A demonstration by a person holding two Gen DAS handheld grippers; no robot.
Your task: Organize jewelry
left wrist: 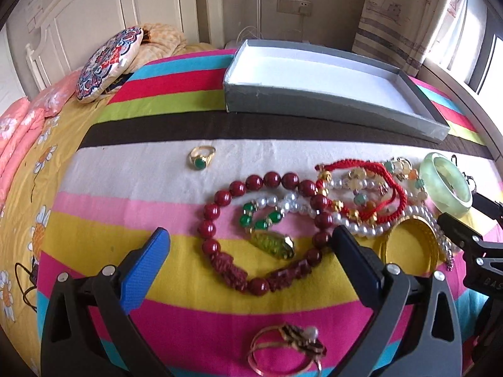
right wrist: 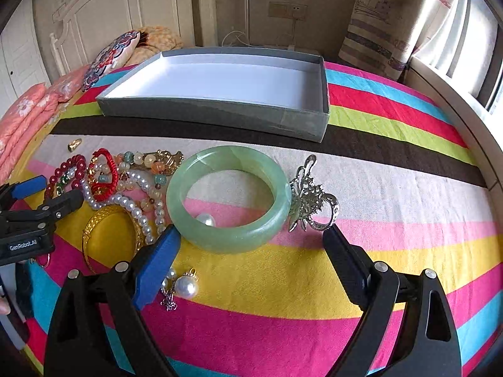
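Two grippers over a striped bedspread [left wrist: 176, 257], both with fingers spread wide and gripping nothing. Far left in the left wrist view: round embroidered cushion [left wrist: 110, 62] against the headboard. Then a gold ring with green stone [left wrist: 201, 157] lying alone on the white stripe, apart from the pile. Left gripper [left wrist: 251, 238] sits low over the dark red bead bracelet [left wrist: 261, 229], whose loop lies between its spread fingers; inside that loop are a green bead and pearl piece [left wrist: 261, 216] and a yellow-green pendant [left wrist: 273, 245]. Close to the camera, a thin gold ring with a dark flower ornament [left wrist: 286, 352]. Right of the red beads: a tangle of red cord bracelet [left wrist: 377, 188], pearl strand [left wrist: 361, 226] and mixed pastel beads, with a gold bangle [left wrist: 408, 245] just below it. Grey open box [left wrist: 330, 94] with white inside sits behind the pile on the far stripes, nothing in it. In the right wrist view, right gripper [right wrist: 251, 238] is just short of the pale green jade bangle [right wrist: 229, 198], which lies flat; a loose pearl [right wrist: 206, 220] shows inside its ring. Pearl earring [right wrist: 185, 286] beside the blue fingertip. Silver ornate ring [right wrist: 311, 201] touches the bangle's right side.
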